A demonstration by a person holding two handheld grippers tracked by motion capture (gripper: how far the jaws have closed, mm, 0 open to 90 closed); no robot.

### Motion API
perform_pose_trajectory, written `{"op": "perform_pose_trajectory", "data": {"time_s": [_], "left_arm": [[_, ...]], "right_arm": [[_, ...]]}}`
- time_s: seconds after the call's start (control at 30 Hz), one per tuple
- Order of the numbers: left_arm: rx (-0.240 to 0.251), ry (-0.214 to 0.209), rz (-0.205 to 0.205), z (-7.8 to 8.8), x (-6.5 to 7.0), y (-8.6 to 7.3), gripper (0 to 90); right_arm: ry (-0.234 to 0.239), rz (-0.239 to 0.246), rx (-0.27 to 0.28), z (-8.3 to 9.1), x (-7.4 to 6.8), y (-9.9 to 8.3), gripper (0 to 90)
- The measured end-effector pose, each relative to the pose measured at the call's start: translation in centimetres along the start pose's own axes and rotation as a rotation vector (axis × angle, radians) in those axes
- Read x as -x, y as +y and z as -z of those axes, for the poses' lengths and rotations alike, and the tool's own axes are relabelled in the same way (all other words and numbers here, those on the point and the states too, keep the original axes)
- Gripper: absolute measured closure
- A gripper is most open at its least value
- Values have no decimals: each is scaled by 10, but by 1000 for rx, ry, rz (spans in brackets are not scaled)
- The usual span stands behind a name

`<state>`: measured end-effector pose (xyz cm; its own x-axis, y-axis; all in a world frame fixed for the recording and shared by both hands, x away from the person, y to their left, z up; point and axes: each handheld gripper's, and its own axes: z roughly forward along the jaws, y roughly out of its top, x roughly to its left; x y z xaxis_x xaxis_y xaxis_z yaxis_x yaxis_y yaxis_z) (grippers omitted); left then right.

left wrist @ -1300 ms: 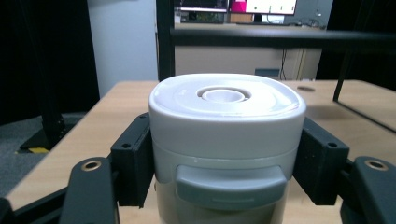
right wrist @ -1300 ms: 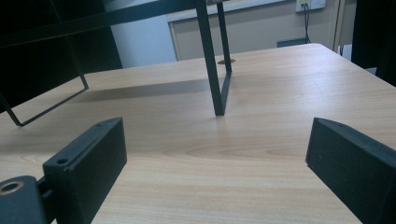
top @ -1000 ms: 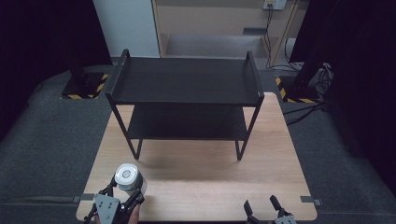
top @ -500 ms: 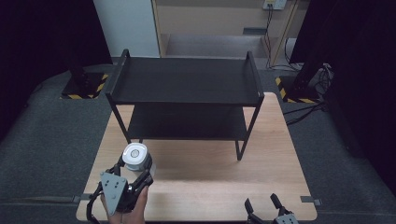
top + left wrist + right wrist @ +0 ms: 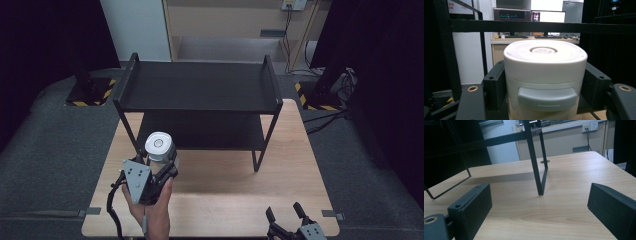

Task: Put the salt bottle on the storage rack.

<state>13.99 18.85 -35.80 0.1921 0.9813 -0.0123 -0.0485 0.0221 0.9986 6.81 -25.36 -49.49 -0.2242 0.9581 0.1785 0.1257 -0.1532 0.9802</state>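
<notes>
White lidded canister, grey front latch, upright

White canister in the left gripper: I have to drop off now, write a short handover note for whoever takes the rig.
Left gripper: shut on the white canister, jaws pressing its two sides, canister upright with lid on, held in front of the black shelf rack at its left end.
Right gripper: open, holding nothing, low at the near right edge of the wooden table.
Rack: both tiers look bare.
Done: canister picked up and brought toward the rack.
Left: probably set the canister on a tier, likely the lower one given its height, then release and back the left gripper out.
</notes>
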Motion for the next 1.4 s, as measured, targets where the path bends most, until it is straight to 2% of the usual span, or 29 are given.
{"op": "perform_pose_trajectory", "data": {"time_s": [0.3, 0.47, 1.03, 1.4], "left_arm": [[-26, 16, -7, -22, -1, 1, 308], [-28, 28, -1, -32, -3, 0, 308], [-38, 61, -21, -66, -6, -2, 307], [-48, 61, -26, -86, -6, 0, 308]], "right_arm": [[-7, -5, 9, -3, 5, 3, 58], [-10, -4, 6, -4, 7, 3, 59], [-23, -6, 4, -7, 9, 2, 61], [-41, -12, 3, -6, 12, 0, 62]]}}
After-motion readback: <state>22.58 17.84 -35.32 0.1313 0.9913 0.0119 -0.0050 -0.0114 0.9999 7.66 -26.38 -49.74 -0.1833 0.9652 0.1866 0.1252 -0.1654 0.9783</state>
